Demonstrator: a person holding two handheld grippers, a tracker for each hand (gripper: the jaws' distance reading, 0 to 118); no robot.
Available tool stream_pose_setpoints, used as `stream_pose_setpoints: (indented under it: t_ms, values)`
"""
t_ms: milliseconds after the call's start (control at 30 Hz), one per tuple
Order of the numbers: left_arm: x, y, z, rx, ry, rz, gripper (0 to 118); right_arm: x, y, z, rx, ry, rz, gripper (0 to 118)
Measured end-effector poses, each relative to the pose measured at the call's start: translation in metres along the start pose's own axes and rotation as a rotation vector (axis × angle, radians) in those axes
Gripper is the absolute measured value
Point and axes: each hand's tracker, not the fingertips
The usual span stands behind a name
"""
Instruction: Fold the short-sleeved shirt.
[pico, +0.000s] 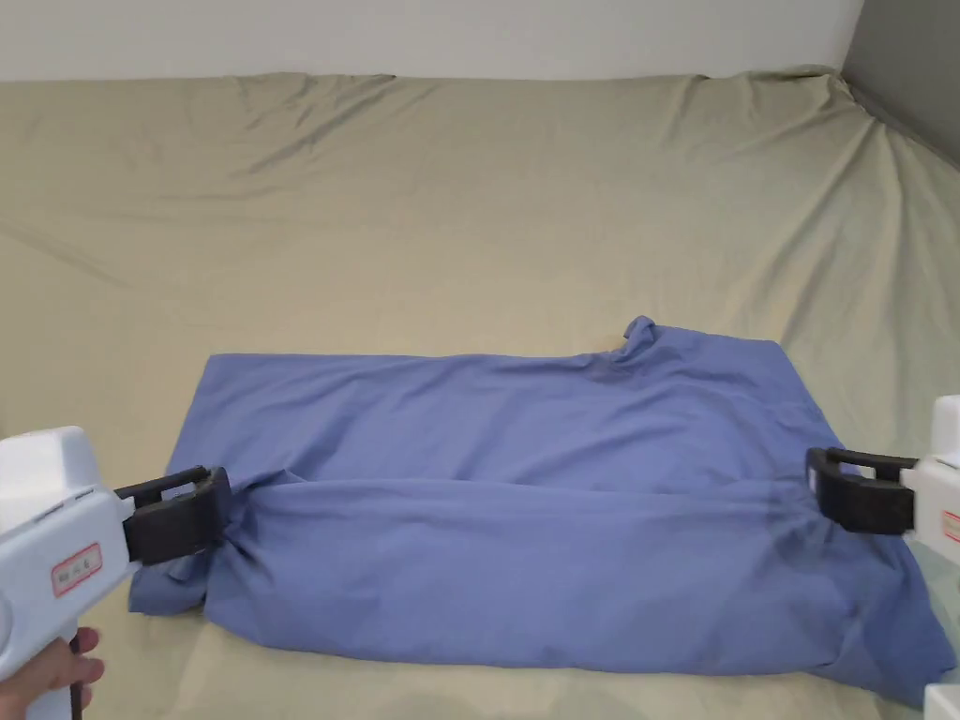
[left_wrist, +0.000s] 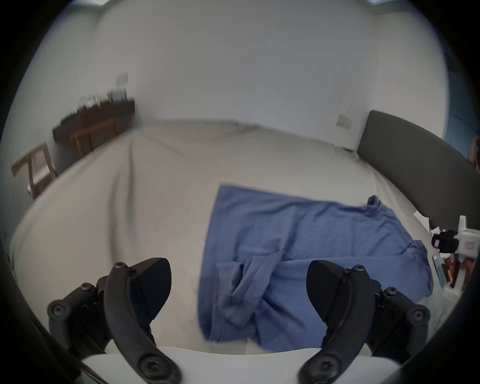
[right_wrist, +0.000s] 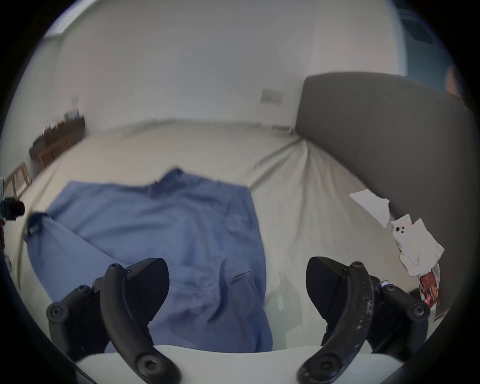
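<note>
The shirt (pico: 525, 506), blue and short-sleeved, lies spread sideways across the near half of the bed (pico: 469, 206), and we can see its front edge doubled up over the body in a long soft roll running from one end to the other. A bump of fabric stands up along the shirt's far edge. At the shirt's left end we have the left claw (pico: 217, 514), its dark tips right against the bunched cloth there; in the left gripper view its jaws stand wide apart with the crumpled hem lying between and beyond them, nothing clamped. A hand (pico: 52, 670) holds that tool from below. At the shirt's right end sits the right claw (pico: 817, 489), touching or just off the edge, we cannot tell which; in the right gripper view its jaws gape too, the shirt under the left one. Beyond the shirt's right end, white papers (right_wrist: 415, 241) lie against the grey headboard (right_wrist: 389, 135).
</note>
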Motion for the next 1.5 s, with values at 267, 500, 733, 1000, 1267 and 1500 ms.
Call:
stream_pose_setpoints:
  t_ms: [267, 500, 733, 1000, 1267, 1500]
  values:
    - [0.003, -0.071, 0.106, 0.134, -0.015, -0.009, 0, -0.056, -0.060, 0.123, 0.116, 0.097, 0.079, 2]
    - [-0.004, -0.074, 0.023, -0.005, -0.020, -0.108, 4, -0.097, -0.082, 0.156, 0.090, 0.217, 0.080, 1]
    - [-0.011, -0.063, -0.064, -0.198, 0.044, -0.100, 105, -0.112, -0.080, 0.161, 0.072, 0.252, 0.114, 1]
    - [0.010, -0.060, -0.070, -0.188, 0.053, -0.093, 33, -0.102, -0.086, 0.141, 0.018, 0.244, 0.083, 1]
    - [-0.016, -0.045, -0.027, -0.128, -0.019, -0.096, 7, -0.054, -0.083, 0.107, -0.023, 0.117, 0.083, 3]
    - [0.006, -0.039, 0.022, -0.040, -0.062, -0.146, 4, 0.007, -0.082, 0.060, -0.169, 0.029, 0.019, 83]
